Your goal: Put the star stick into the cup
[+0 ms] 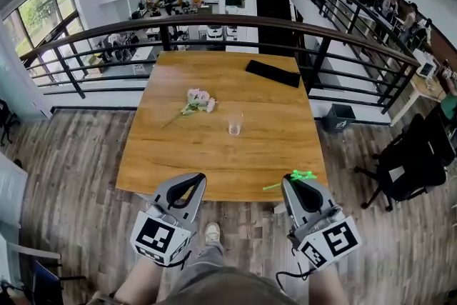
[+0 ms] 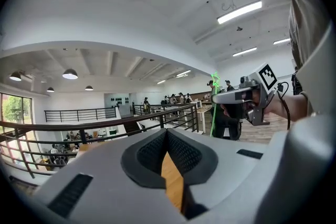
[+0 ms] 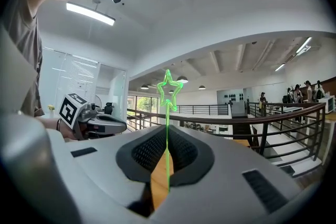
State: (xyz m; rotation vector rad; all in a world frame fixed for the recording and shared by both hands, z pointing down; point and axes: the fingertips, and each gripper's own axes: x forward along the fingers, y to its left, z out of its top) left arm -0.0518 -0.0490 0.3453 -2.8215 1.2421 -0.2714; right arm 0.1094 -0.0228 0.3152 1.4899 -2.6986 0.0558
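- The right gripper [image 3: 167, 132] sits in the lower right of the head view, at the near edge of the table [image 1: 171, 153]. Its jaws are closed tight on the thin green star stick [image 3: 167, 113].
- In the right gripper view the stick rises upright from between the pads, with the star outline at its top, in the upper middle of the frame.
- The left gripper [image 2: 167, 134], in the lower left of the head view, has its jaws closed together with nothing between them.
- The clear cup [image 1: 235, 124] stands upright near the table's middle, well apart from the stick.
- Pink flowers [image 1: 198, 101] lie to the upper left of the cup.
- A flat black object [image 1: 273, 73] lies at the table's far right.
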